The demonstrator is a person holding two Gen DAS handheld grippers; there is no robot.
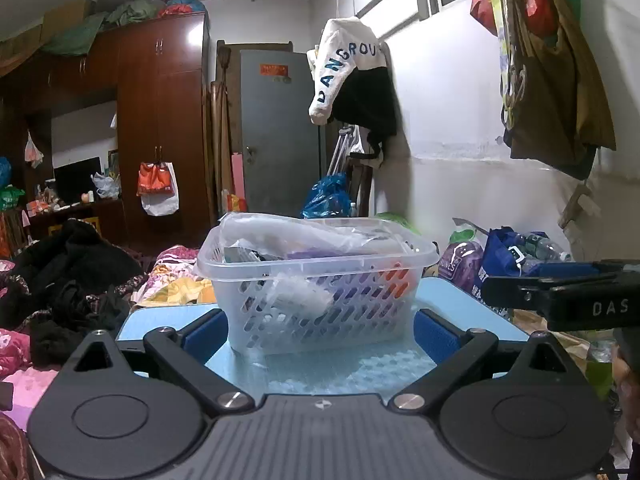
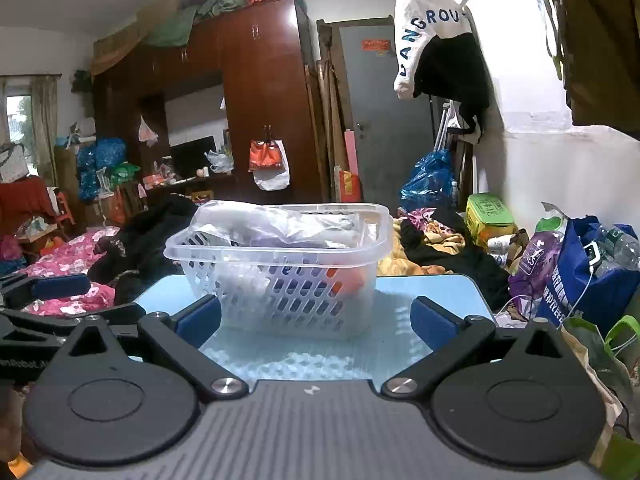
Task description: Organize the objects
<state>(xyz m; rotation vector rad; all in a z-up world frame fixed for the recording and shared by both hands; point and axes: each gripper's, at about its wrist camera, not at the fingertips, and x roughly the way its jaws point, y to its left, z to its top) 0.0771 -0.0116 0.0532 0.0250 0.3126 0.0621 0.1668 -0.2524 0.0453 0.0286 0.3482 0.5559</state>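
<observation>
Fingers of the left gripper [image 1: 320, 330] and right gripper [image 2: 316, 320] are spread wide, holding nothing. Filled basket [image 1: 316, 272] stands mid-bench [image 1: 460, 296], between both pairs; bench otherwise bare, so organizing appears largely complete.

My left tongs [image 1: 320, 330] and right tongs [image 2: 316, 320] both stand spread wide, low over the blue tabletop [image 1: 168, 318], and bare tabletop lies between each pair of pads. Straight ahead the clear basket [image 1: 316, 284] blocks the way, its near wall close to my blue pads [image 1: 206, 330]. Its top is heaped with a crumpled plastic bag [image 2: 280, 222]. Beside the basket, a strip of tabletop [image 2: 432, 284] stays free.
</observation>
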